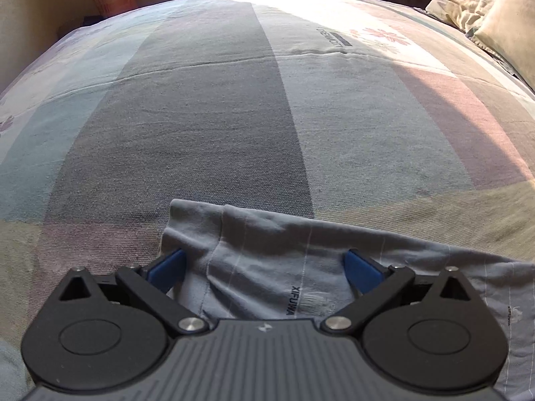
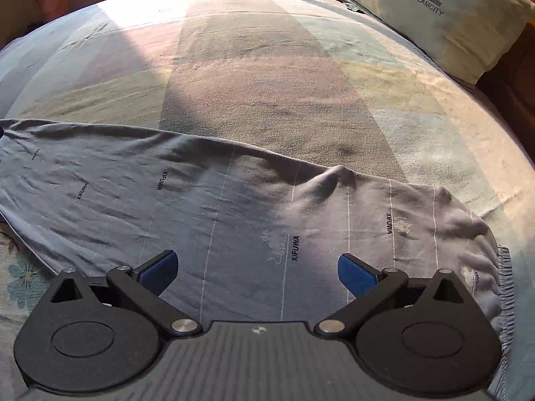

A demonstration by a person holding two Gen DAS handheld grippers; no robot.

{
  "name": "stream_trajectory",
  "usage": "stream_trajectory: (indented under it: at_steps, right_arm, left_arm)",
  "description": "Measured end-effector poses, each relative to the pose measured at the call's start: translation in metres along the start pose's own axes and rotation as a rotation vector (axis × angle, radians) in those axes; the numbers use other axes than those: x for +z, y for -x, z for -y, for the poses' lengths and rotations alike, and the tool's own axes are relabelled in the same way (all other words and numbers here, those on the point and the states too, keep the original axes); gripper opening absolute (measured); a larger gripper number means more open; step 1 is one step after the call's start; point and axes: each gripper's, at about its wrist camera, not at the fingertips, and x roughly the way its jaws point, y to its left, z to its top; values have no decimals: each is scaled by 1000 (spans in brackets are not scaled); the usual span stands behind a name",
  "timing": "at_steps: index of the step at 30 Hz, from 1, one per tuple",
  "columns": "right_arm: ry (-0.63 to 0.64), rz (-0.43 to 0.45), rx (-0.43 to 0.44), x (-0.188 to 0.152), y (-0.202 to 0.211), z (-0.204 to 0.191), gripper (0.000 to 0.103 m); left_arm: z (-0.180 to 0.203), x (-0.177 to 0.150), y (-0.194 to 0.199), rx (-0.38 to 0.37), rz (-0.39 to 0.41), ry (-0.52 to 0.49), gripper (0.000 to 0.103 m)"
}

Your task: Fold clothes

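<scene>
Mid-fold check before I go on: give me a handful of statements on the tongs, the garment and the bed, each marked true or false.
1. Both tongs are open. True: the left tongs and right tongs each show their blue pads spread apart.
2. The grey trousers are bunched in a heap. False: they lie spread along the bed cover.
3. The trousers carry printed lettering. True.
4. The right tongs pinch the elastic waistband. False: nothing sits between its pads; the waistband is off to the right.
5. A pillow lies at the far right of the bed. True.
</scene>
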Motion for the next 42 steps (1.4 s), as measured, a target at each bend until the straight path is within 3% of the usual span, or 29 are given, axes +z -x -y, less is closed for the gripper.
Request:
stream_trajectory:
  at_steps: [2, 5, 7, 10, 12, 17, 20, 25, 30, 33, 36, 42]
  right_arm:
    - [-43, -14, -10, -1, 0, 6, 103]
    - [-65, -4, -24, 3, 1, 9, 103]
    - [-67, 6, -24, 7, 2, 8, 103]
    - [-61, 20, -6, 14, 4, 5, 103]
    - [-51, 30, 0, 17, 6, 3, 103]
    - [-44, 15, -4, 15, 3, 7, 103]
    - [-42, -14, -9, 8, -2, 10, 103]
    - [-24, -69, 2, -3, -9, 8, 103]
    - [-27, -92, 13, -6, -13, 9, 103]
    - [-40, -78, 15, -6, -8, 14, 103]
    - [-63, -53, 35, -9, 3, 22, 103]
    - [-54, -40, 21, -28, 33, 52, 103]
  left_arm:
    - [-6, 3, 8, 5, -4, 13, 99]
    - [-4, -2, 28, -95, 33, 3, 99]
    - [6, -10, 30, -155, 28, -78, 99]
    - [9, -20, 12, -188, -85, -102, 99]
    - [3, -30, 17, -173, -61, -132, 100]
    - [3, -24, 26, -163, -116, -146, 100]
    - [10, -14, 28, -133, -49, -202, 100]
    - [-11, -7, -2, -72, -93, -132, 103]
    - [-4, -2, 10, -2, -102, -144, 100]
    - [18, -6, 34, 5, -47, -227, 100]
    - [54, -12, 61, -43, 2, -330, 100]
    - [144, -40, 93, -212, 2, -508, 101]
